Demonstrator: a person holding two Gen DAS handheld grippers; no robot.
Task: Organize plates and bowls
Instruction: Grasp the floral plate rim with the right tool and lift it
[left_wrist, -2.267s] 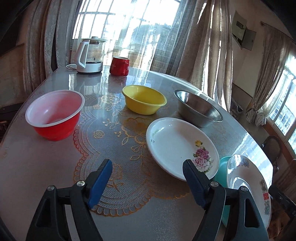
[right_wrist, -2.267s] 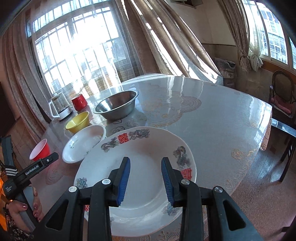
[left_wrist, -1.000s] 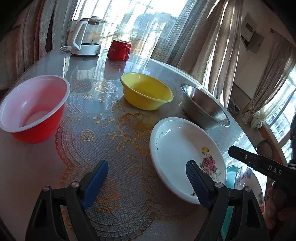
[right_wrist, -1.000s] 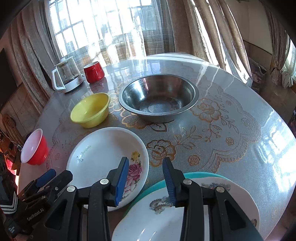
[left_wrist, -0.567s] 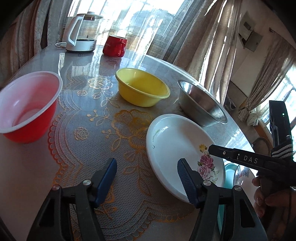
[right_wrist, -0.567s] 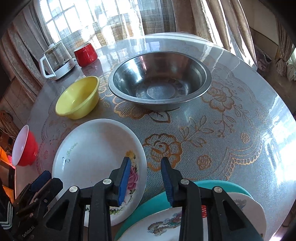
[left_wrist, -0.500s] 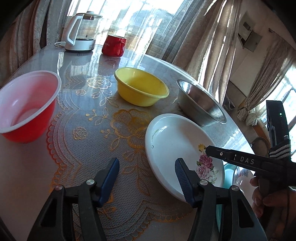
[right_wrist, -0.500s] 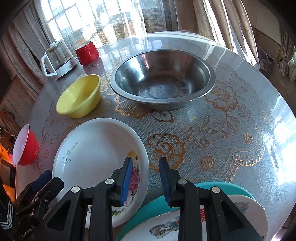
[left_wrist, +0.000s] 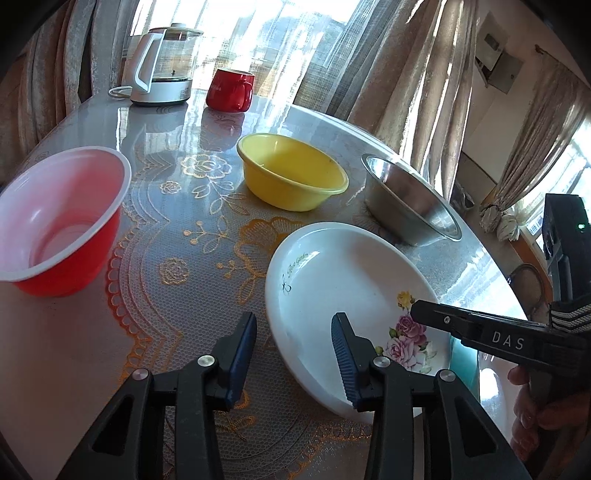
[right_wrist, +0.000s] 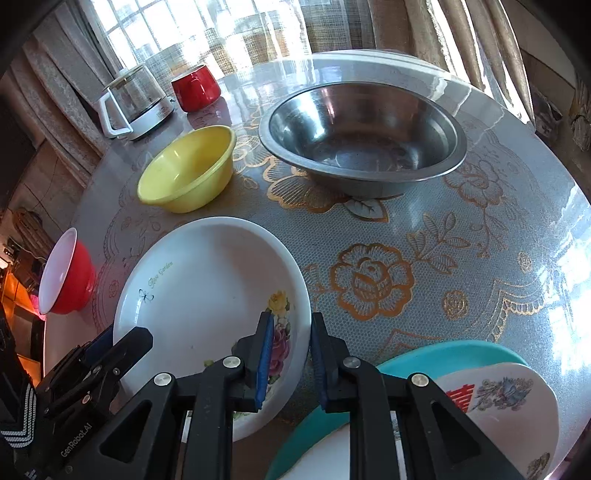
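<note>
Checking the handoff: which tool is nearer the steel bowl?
Right. The right tool straddles the white plate's rim on the steel bowl's side; the left tool is at the plate's opposite edge.

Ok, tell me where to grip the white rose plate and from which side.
Take the white rose plate by its raised rim at the rose print, from the near side. The rim lifts off the table there, and the right gripper already straddles it, jaws closing, one finger inside and one outside.

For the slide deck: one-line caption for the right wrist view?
Right claw closing astride the rim of the white rose-patterned plate, left claw at its opposite edge.
</note>
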